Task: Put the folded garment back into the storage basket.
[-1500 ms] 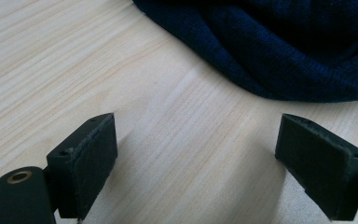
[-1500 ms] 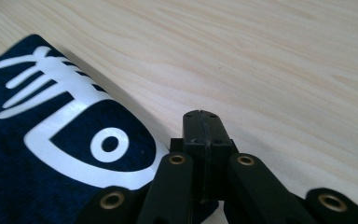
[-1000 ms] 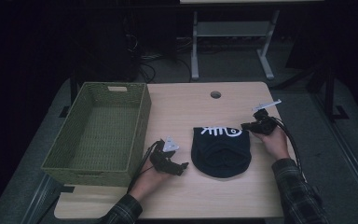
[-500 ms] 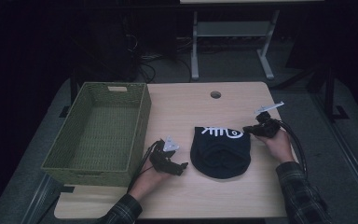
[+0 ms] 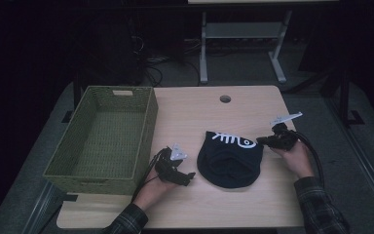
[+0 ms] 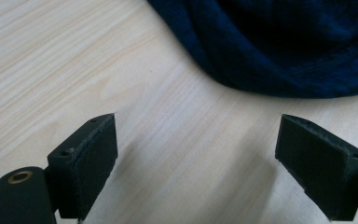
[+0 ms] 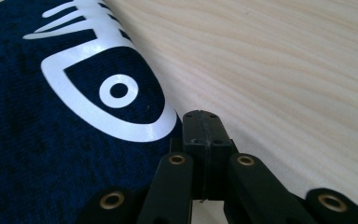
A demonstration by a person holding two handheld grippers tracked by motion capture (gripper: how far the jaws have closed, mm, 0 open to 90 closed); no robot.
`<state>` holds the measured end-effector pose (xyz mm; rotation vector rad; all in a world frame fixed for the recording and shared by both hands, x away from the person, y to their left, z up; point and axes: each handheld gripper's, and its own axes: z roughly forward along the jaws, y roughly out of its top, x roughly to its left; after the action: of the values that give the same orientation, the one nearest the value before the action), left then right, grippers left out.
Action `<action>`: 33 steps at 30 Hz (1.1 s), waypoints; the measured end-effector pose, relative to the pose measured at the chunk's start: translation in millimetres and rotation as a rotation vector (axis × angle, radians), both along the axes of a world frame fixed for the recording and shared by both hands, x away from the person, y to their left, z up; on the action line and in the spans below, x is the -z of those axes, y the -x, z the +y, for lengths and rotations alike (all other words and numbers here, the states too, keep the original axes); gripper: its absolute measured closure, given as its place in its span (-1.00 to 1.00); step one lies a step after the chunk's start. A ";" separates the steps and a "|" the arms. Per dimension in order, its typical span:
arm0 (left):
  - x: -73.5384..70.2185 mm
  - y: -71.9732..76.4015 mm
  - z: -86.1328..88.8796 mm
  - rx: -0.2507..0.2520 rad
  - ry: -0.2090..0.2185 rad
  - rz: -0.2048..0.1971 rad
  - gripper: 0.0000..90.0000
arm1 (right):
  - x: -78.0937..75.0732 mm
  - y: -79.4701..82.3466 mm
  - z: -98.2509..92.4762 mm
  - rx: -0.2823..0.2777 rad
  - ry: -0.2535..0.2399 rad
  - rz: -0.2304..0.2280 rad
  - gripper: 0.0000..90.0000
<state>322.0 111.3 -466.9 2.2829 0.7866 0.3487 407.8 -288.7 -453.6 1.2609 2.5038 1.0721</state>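
Navy beanie [image 5: 230, 157] between wide left tongs [image 6: 196, 163], closed right tongs [image 7: 204, 128].

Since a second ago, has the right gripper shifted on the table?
Yes, slightly: the right gripper has edged nearer the table's front edge, staying at the dark beanie's right side, fingers closed.

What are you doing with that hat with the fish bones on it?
A person sits at a wooden table holding a claw in each hand. The dark blue hat with the white fish skeleton lies flat in the middle. The right claw is shut and sits at the hat's edge, right by the fish's eye; whether it pinches any cloth is hard to tell. The left claw is wide open, low over bare wood, just short of the hat. A green woven basket sits nearby with nothing inside.
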 end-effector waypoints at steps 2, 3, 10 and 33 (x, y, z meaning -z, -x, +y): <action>-1.4 2.0 1.3 0.000 0.003 0.001 -0.73 | -0.4 3.0 0.3 -0.006 0.000 0.000 1.00; -1.4 2.0 1.3 0.000 0.003 0.001 -0.73 | -1.3 4.3 0.3 -0.012 0.004 -0.001 1.00; -2.9 6.8 0.9 0.009 -0.006 0.009 -0.73 | -2.2 18.4 2.5 -0.029 -0.002 -0.011 1.00; -4.6 11.8 0.5 0.016 -0.007 0.018 -0.73 | 7.9 20.2 6.6 -0.021 0.044 -0.024 1.00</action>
<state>310.2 111.8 -462.3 2.3007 0.7768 0.3238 387.7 -282.0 -461.6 1.2060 2.5144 1.0248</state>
